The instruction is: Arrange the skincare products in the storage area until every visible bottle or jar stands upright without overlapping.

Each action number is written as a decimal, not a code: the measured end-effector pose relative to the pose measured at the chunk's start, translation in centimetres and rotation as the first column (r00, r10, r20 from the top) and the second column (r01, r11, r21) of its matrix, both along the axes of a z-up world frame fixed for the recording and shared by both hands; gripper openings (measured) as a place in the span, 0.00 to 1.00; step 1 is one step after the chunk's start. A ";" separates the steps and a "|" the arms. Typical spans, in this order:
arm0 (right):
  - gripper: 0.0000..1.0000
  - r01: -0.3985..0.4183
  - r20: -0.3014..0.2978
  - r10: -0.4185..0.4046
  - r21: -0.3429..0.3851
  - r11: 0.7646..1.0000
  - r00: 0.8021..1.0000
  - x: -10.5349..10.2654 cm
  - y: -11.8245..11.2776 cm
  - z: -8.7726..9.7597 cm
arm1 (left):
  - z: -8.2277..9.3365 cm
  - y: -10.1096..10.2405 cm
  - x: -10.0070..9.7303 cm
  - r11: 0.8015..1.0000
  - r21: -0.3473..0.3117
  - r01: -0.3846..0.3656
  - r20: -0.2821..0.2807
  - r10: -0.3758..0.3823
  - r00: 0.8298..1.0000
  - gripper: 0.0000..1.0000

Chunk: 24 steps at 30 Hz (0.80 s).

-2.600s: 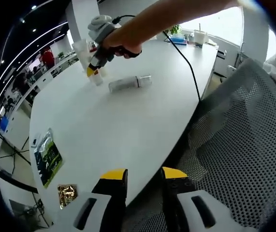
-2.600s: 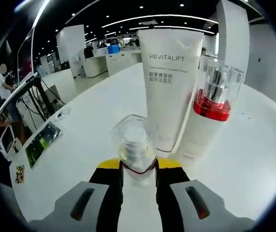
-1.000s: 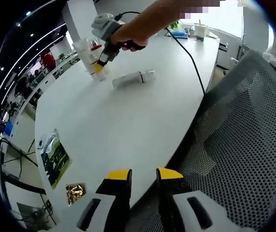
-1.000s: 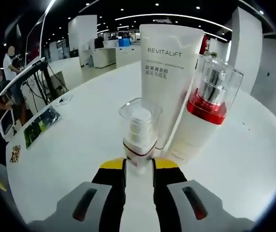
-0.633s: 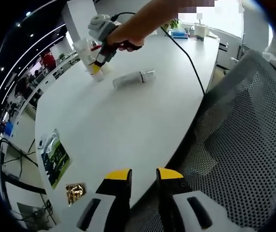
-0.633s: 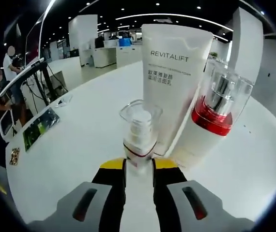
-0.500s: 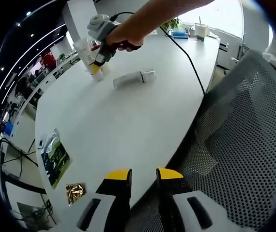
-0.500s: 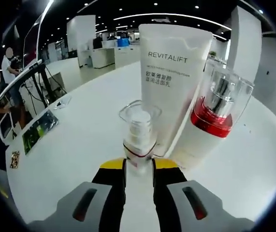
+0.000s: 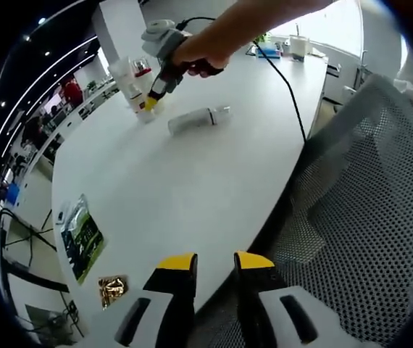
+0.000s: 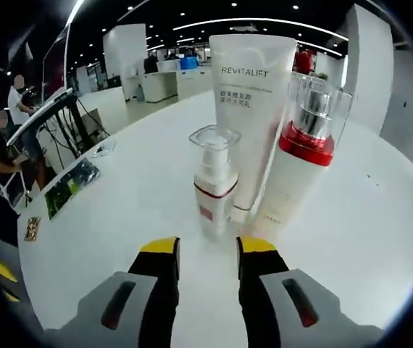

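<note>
Now, in the left gripper view, my left gripper (image 9: 211, 264) waits low at the near edge of the white table (image 9: 192, 181), its yellow-tipped jaws a little apart with nothing between them, exactly as half a second ago. Far across the table the person's hand (image 9: 195, 59) carries the right gripper (image 9: 151, 103) beside the standing products. It has lifted slightly away from them compared with the earlier picture. One bottle (image 9: 198, 119) lies on its side just near that group, apart from it. A green packet (image 9: 76, 238) and a small gold sachet (image 9: 111, 290) lie at the near left; a mesh chair (image 9: 359, 217) is on the right.

In the right gripper view the change is clear. Half a second ago my jaws were pinching the small pump bottle (image 10: 214, 181); now they are spread and pulled back, and the bottle stands upright by itself on the table (image 10: 119, 217), a short way in front of the tips of the right gripper (image 10: 208, 250). It is just beside the white REVITALIFT tube (image 10: 250, 109), which stands on its cap, and the taller pump bottle with the red collar (image 10: 301, 156). From this angle I cannot tell whether the small bottle touches the tube.

I judge this placement as finished: three products are upright in a tight group. What remains, I think, is the lying bottle, which needs to be picked up and stood near the others.
</note>
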State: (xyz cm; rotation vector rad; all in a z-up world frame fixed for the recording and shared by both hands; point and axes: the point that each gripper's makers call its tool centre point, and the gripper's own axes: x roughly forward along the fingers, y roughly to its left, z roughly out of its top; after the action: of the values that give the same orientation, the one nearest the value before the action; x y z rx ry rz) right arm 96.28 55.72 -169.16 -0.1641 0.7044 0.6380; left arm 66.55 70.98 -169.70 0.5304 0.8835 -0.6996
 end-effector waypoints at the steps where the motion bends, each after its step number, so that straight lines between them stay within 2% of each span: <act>1: 0.36 -0.031 -0.009 0.031 0.006 0.999 0.999 -1.2 -0.2 -0.2 | 0.0 0.0 0.0 1.000 0.001 0.000 -0.001 0.000 1.000 0.21; 2: 0.38 -0.044 -0.010 0.044 0.008 0.999 0.999 -1.6 -0.2 -0.2 | 0.0 0.0 0.1 1.000 0.003 0.001 -0.002 -0.001 1.000 0.21; 4: 0.42 -0.110 -0.033 0.110 0.012 0.994 0.993 -4.4 -0.2 -0.6 | 0.5 0.1 0.6 1.000 -0.002 -0.006 0.013 0.006 1.000 0.21; 7: 0.49 -0.155 -0.033 0.156 0.012 0.988 0.987 -7.6 -0.6 -0.3 | 0.8 0.0 0.9 1.000 -0.012 -0.013 0.026 0.014 1.000 0.21; 10: 0.47 -0.225 -0.078 0.219 -0.074 0.971 0.972 -11.0 -1.7 -1.9 | 0.6 0.0 0.6 1.000 0.009 0.005 0.017 -0.005 1.000 0.21; 12: 0.48 -0.221 -0.097 0.211 -0.111 0.969 0.973 -11.8 -2.7 -2.6 | 0.7 -0.1 0.6 1.000 0.007 0.004 0.019 -0.004 1.000 0.21; 16: 0.44 -0.207 -0.136 0.190 -0.129 0.970 0.972 -12.7 -3.7 -3.9 | 0.6 -0.1 0.6 1.000 0.014 0.008 0.016 -0.008 1.000 0.21; 17: 0.41 -0.207 -0.096 0.194 -0.153 0.966 0.976 -12.4 -4.0 -3.7 | 0.7 0.0 0.6 1.000 0.016 0.008 0.017 -0.008 1.000 0.21; 18: 0.39 -0.209 -0.094 0.196 -0.155 0.966 0.976 -12.3 -3.9 -3.7 | 0.8 0.0 0.6 1.000 0.019 0.010 0.027 -0.010 1.000 0.21; 19: 0.39 -0.217 -0.088 0.204 -0.167 0.962 0.975 -12.5 -4.1 -3.9 | 1.4 -0.1 1.0 1.000 0.009 0.011 0.067 -0.011 0.998 0.21; 20: 0.38 -0.211 -0.093 0.198 -0.159 0.964 0.976 -12.4 -4.0 -4.0 | 1.8 -0.2 1.2 1.000 -0.002 0.005 0.084 -0.005 0.996 0.21; 21: 0.36 -0.225 -0.088 0.213 -0.167 0.960 0.973 -12.6 -3.6 -4.0 | 2.1 -0.3 1.4 1.000 -0.023 -0.001 0.098 0.004 0.995 0.21; 22: 0.30 -0.249 -0.085 0.237 -0.161 0.955 0.968 -12.8 -3.1 -3.9 | 2.1 -0.2 1.4 1.000 -0.025 -0.007 0.092 0.009 0.996 0.21; 23: 0.21 -0.283 -0.075 0.275 -0.145 0.948 0.959 -13.0 -2.6 -3.8 | 2.0 -0.2 1.4 1.000 -0.023 -0.008 0.089 0.010 0.996 0.21; 24: 0.18 -0.343 -0.066 0.337 -0.152 0.927 0.939 -13.3 -1.9 -3.9 | 2.0 -0.4 1.5 1.000 -0.028 -0.007 0.090 0.010 0.996 0.21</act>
State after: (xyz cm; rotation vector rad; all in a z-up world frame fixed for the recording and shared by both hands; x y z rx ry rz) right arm 82.94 53.79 -173.04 -0.4320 0.7723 0.9182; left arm 68.01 70.61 -167.73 0.5290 0.7898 -0.6741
